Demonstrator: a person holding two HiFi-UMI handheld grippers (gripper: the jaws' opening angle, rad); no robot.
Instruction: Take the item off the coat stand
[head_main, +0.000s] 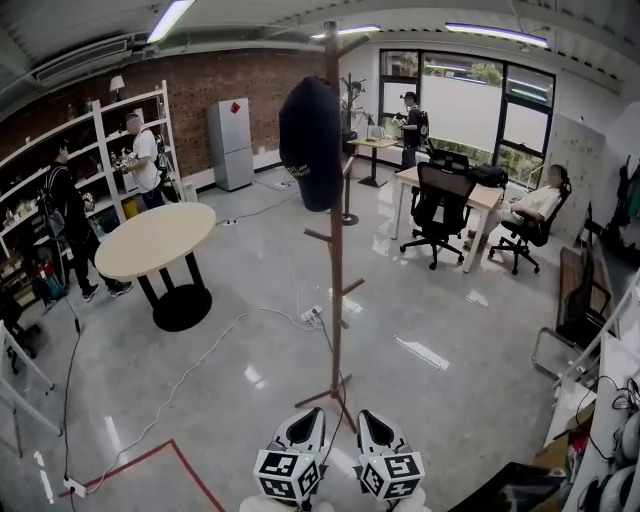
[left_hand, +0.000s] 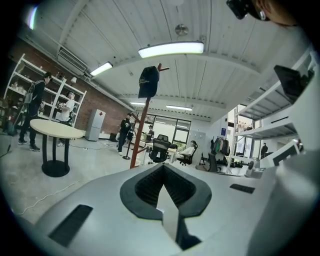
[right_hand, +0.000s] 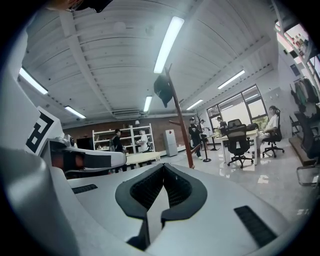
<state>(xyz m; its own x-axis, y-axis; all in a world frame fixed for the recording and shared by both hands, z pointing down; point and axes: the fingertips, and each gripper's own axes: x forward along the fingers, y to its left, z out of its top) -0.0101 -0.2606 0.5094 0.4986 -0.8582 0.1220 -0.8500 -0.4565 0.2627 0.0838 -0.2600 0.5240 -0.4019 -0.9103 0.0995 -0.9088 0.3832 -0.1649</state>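
A dark cap (head_main: 310, 145) hangs near the top of a tall wooden coat stand (head_main: 335, 260) in the middle of the room. My two grippers sit side by side at the bottom of the head view, short of the stand's feet. The left gripper (head_main: 305, 414) is shut with nothing in it, and so is the right gripper (head_main: 372, 416). In the left gripper view the cap (left_hand: 148, 82) and stand (left_hand: 141, 131) are far ahead above the shut gripper (left_hand: 162, 167). The right gripper view shows the cap (right_hand: 163, 90) on the stand (right_hand: 181, 131), well beyond the shut gripper (right_hand: 162, 166).
A round table (head_main: 155, 240) stands at the left, with people by the shelves (head_main: 100, 150) behind it. A desk with office chairs (head_main: 440, 205) and a seated person is at the right. A white cable (head_main: 200, 355) and red floor tape (head_main: 150, 460) cross the floor.
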